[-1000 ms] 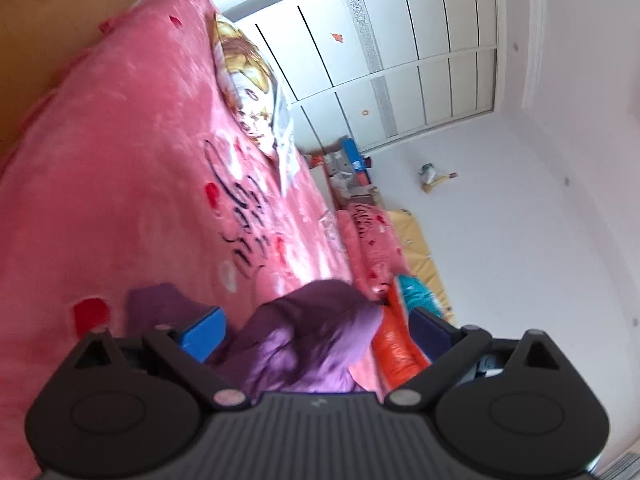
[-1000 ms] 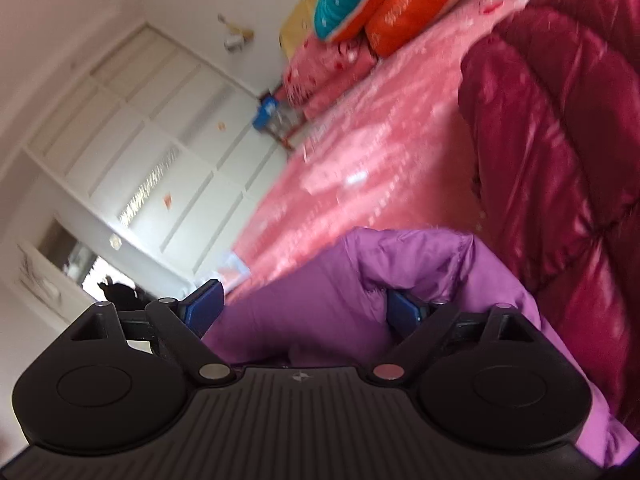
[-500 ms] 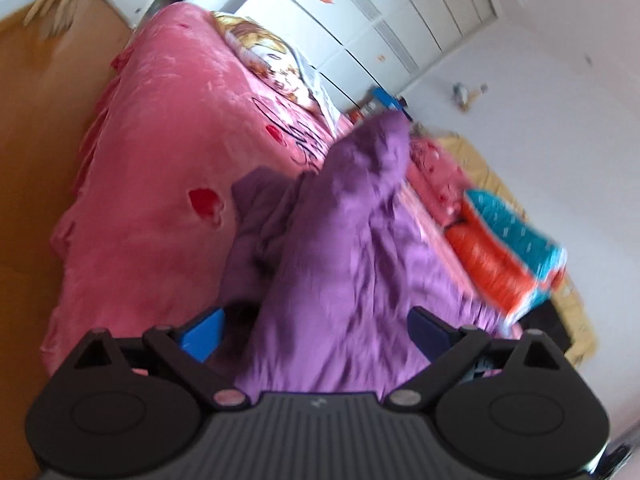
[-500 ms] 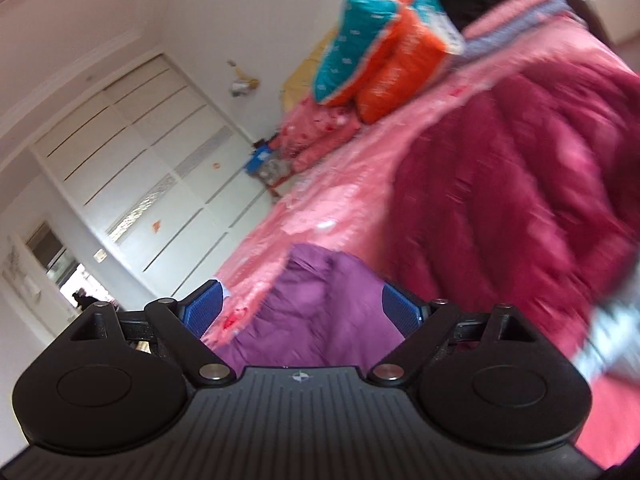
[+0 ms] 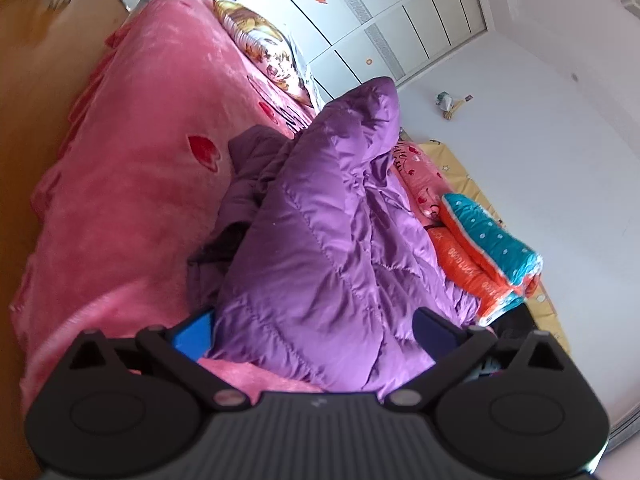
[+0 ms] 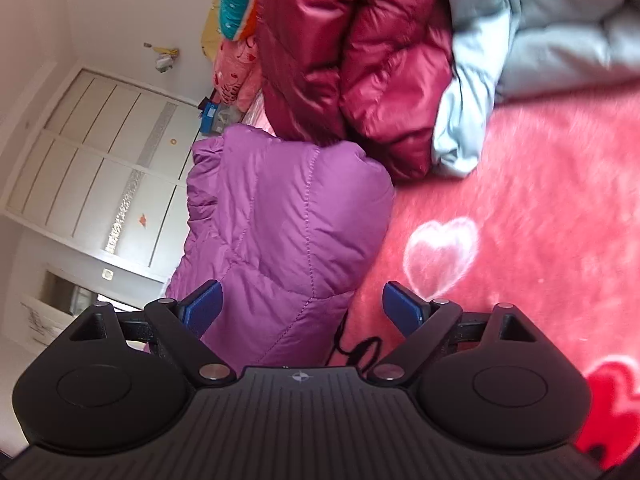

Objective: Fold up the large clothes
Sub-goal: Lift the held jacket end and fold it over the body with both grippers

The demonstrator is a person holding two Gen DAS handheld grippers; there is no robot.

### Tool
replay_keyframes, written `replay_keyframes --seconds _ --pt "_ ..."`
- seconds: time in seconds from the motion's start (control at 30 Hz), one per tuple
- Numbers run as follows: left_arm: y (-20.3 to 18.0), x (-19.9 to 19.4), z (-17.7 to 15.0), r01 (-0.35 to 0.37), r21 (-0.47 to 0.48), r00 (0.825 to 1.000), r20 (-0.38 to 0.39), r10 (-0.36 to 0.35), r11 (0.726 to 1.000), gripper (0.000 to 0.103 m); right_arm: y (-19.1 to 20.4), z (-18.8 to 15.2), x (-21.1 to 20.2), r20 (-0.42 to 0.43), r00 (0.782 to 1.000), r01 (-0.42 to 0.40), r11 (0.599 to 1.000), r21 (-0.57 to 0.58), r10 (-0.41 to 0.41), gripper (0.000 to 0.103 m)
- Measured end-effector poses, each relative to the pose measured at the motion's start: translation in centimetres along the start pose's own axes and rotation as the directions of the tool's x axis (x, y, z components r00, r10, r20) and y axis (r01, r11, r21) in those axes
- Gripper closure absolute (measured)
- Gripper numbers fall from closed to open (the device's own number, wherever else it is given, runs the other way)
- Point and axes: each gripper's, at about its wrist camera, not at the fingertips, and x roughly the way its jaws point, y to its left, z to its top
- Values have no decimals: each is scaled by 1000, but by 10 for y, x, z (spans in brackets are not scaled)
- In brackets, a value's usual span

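Observation:
A purple quilted down jacket (image 5: 320, 240) lies bunched on the pink bed blanket (image 5: 132, 184). My left gripper (image 5: 312, 332) is open, its blue pads wide apart on either side of the jacket's near edge, not clamping it. In the right wrist view the same purple jacket (image 6: 280, 216) lies folded in a puffy heap. My right gripper (image 6: 300, 308) is open just above it, its left pad (image 6: 202, 308) over the jacket and its right pad (image 6: 402, 308) over the blanket.
A dark red down jacket (image 6: 352, 60) and a light grey-blue jacket (image 6: 520, 40) lie heaped on the red heart-print blanket (image 6: 520, 240). Orange-and-teal folded bedding (image 5: 488, 252) and a printed pillow (image 5: 260, 52) sit by the wall. White wardrobe doors (image 5: 380, 20) stand behind.
Both grippers have let go of the purple jacket and opened. The jacket has dropped onto the bed in a heap. The right gripper has swung down toward the blanket.

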Motion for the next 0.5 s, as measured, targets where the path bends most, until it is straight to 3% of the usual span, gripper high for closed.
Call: replay_keyframes --seconds 0.23,0.5 --pt "6 31 3 41 -88 999 -3 -41 995 2 -9 57 6 -14 999 -41 995 -94 40 0" --pt "1 53 3 48 -99 999 8 -47 994 1 -20 127 2 -18 999 -38 989 -146 36 0"
